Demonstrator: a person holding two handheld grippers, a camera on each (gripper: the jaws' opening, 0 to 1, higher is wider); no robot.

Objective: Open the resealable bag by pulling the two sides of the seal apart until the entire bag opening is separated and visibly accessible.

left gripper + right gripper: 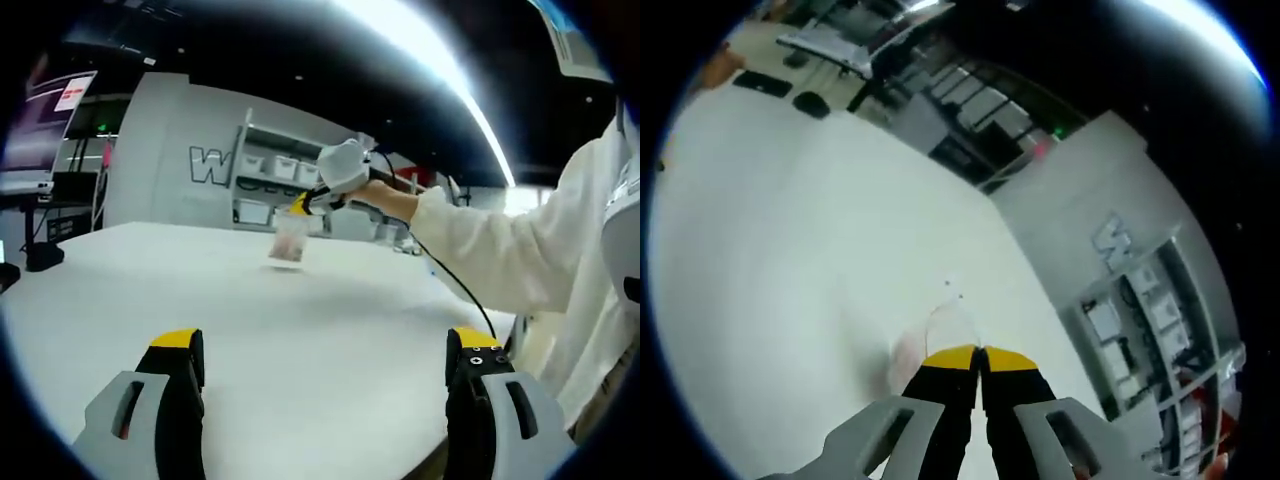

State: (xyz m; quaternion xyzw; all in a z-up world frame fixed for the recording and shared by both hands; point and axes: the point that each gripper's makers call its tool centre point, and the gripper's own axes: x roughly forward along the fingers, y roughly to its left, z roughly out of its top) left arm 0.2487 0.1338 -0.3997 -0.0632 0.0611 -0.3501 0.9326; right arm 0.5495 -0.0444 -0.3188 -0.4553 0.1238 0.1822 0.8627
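In the left gripper view the left gripper (318, 365) hangs over the white table (330, 330), jaws wide apart and holding nothing — across the table the right gripper (302, 205) lifts the clear resealable bag (288, 240) by its top edge. In the right gripper view the yellow-tipped jaws are pressed together on the bag's (940, 330) top, the bag hanging above the table (790, 250).

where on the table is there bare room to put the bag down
Most of the white table is bare: the wide stretch between the left gripper and the bag, and the left side toward the dark stand. The only busy spot is where the right gripper pinches the bag's top.
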